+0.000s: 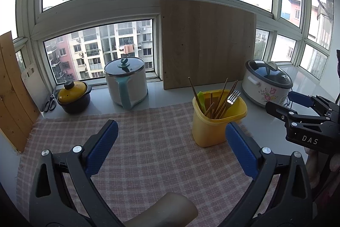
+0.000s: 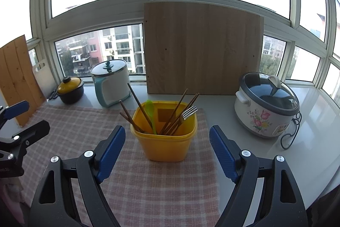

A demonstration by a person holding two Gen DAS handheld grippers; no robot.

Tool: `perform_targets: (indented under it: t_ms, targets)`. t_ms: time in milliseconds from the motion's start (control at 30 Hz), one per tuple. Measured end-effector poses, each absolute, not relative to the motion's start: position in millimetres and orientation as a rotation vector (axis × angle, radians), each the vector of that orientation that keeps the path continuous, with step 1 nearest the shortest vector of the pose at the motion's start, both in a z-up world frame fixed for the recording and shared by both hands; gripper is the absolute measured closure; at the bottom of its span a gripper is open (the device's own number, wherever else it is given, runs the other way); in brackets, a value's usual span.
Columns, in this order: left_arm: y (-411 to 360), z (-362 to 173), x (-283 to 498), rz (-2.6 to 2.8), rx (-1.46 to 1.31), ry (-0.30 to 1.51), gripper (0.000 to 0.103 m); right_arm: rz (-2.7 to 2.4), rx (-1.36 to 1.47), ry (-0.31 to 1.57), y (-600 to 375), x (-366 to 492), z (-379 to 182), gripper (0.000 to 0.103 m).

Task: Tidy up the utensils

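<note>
A yellow plastic holder (image 1: 212,131) (image 2: 167,148) stands upright on a pink checked cloth (image 1: 148,152) (image 2: 159,184). Inside it are several brown chopsticks (image 2: 136,103), a metal fork (image 1: 232,97) (image 2: 189,112) and a green spoon (image 1: 201,99) (image 2: 149,107). My left gripper (image 1: 172,127) is open over bare cloth, left of the holder, with nothing between its fingers. My right gripper (image 2: 167,131) is open, and the holder stands just ahead of its blue pads (image 2: 221,146), untouched. Each gripper shows at the edge of the other's view: the right gripper (image 1: 280,101) and the left gripper (image 2: 36,115).
Along the window sill stand a yellow-lidded dark pot (image 1: 73,97), a white pot with a teal handle (image 1: 127,84), a large wooden board (image 1: 208,44) leaning upright and a flowered cooker (image 2: 265,105) with its cord. Scissors (image 1: 50,102) lie far left. A person's finger (image 1: 165,210) shows at the bottom.
</note>
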State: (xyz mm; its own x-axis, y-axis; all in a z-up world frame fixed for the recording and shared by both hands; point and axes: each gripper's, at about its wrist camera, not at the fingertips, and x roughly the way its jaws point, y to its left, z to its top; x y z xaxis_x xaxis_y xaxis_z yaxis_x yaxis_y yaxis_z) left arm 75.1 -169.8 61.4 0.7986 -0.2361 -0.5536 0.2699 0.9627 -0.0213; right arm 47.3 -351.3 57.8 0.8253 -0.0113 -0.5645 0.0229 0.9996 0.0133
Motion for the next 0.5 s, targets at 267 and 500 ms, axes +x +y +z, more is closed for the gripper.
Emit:
perform_targets:
  t_ms: [267,500]
  targets:
    - [-164.8,60.7,76.2,-0.253,0.050,0.596,0.001,-0.025,0.023,0.618,-349.7,48.5,53.1,0.022]
    - [-165.2,59.7,76.1,-0.247,0.055,0.595,0.001,-0.033,0.029,0.628,-350.1,49.2,50.5,0.022]
